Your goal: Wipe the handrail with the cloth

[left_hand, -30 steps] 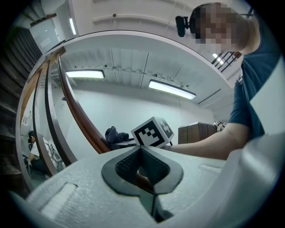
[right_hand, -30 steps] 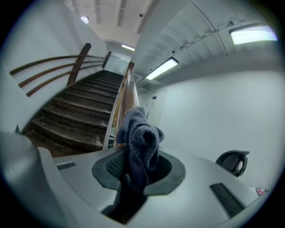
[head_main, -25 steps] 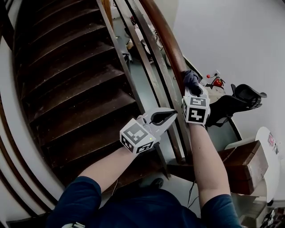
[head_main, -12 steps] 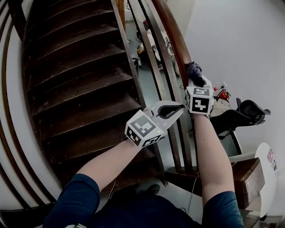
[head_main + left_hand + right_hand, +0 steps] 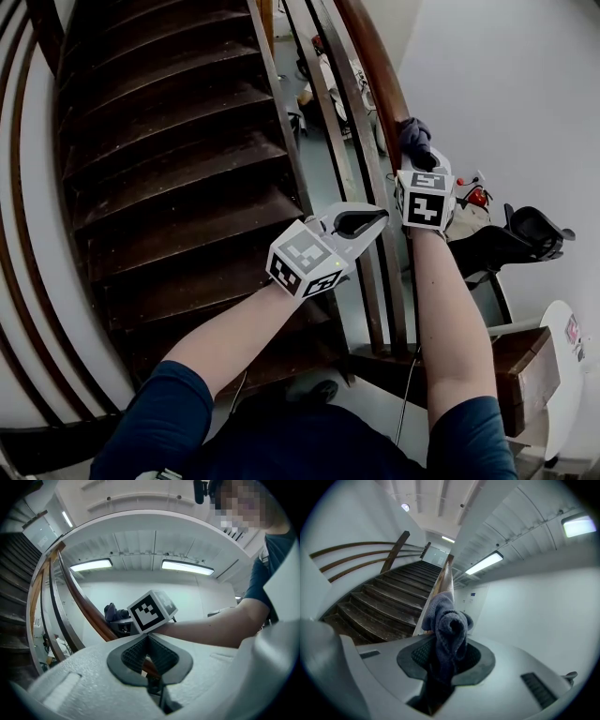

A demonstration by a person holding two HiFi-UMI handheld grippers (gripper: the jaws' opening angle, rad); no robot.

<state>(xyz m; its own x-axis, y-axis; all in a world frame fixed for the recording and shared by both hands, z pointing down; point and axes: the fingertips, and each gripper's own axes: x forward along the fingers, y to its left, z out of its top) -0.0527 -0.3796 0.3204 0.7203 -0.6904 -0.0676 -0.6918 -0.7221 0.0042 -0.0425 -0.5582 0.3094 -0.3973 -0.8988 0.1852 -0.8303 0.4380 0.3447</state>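
Note:
The brown wooden handrail (image 5: 375, 66) curves up the right side of the stairs; it also shows as the rail (image 5: 446, 578) and as the rail (image 5: 82, 602). A dark blue-grey cloth (image 5: 413, 136) lies on top of the rail, bunched in my right gripper (image 5: 417, 159), which is shut on it. In the right gripper view the cloth (image 5: 450, 625) rises from between the pads of that gripper (image 5: 447, 653). My left gripper (image 5: 375, 220) hangs just left of the rail, below the right one, shut with nothing held. In the left gripper view its jaws (image 5: 149, 641) point at the cloth (image 5: 112, 611).
Dark wooden steps (image 5: 178, 150) climb at the left. Slanted balusters (image 5: 328, 112) stand under the rail. A white wall (image 5: 506, 94) lies close on the right. Down below are a black chair (image 5: 525, 234), a red object (image 5: 478, 197) and a brown box (image 5: 525, 366).
My right gripper has slid the cloth a little way up the handrail. The left gripper has followed alongside, still shut.

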